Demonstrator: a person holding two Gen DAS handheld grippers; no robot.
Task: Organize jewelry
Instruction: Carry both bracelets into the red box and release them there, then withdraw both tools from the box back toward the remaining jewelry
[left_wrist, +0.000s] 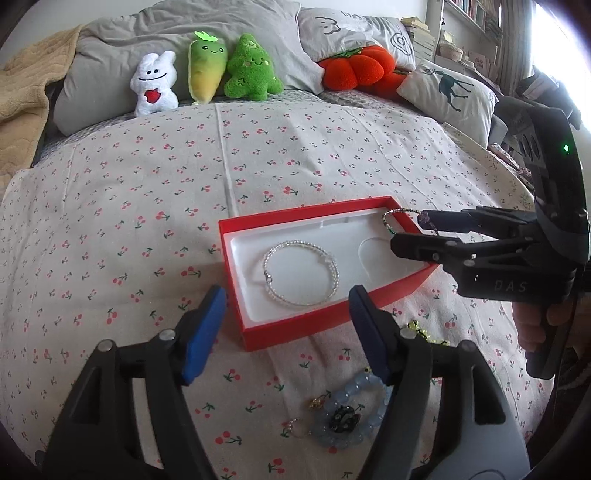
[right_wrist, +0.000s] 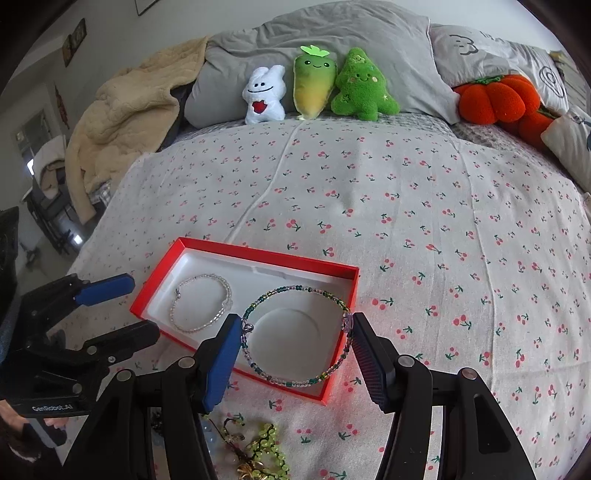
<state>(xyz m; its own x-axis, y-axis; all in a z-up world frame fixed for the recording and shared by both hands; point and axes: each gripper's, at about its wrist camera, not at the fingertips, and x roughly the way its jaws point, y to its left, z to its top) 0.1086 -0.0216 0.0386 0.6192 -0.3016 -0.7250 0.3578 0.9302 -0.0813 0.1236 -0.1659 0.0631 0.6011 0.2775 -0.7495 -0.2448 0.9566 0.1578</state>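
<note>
A red box (left_wrist: 325, 317) (right_wrist: 236, 251) with a white insert lies on the cherry-print bedspread. A clear beaded bracelet (left_wrist: 301, 273) (right_wrist: 201, 304) lies in its left part. My right gripper (right_wrist: 293, 354) (left_wrist: 406, 232) holds a green-and-purple beaded bracelet (right_wrist: 295, 336) (left_wrist: 399, 216) stretched between its fingertips over the box's round recess. My left gripper (left_wrist: 286, 328) (right_wrist: 122, 310) is open and empty, just in front of the box's near left end.
Loose jewelry lies on the bedspread in front of the box: a pale blue bead bracelet (left_wrist: 349, 417), a yellow-green beaded piece (right_wrist: 266, 450) and small charms. Plush toys (left_wrist: 207, 74) and pillows (left_wrist: 448, 92) line the far side of the bed.
</note>
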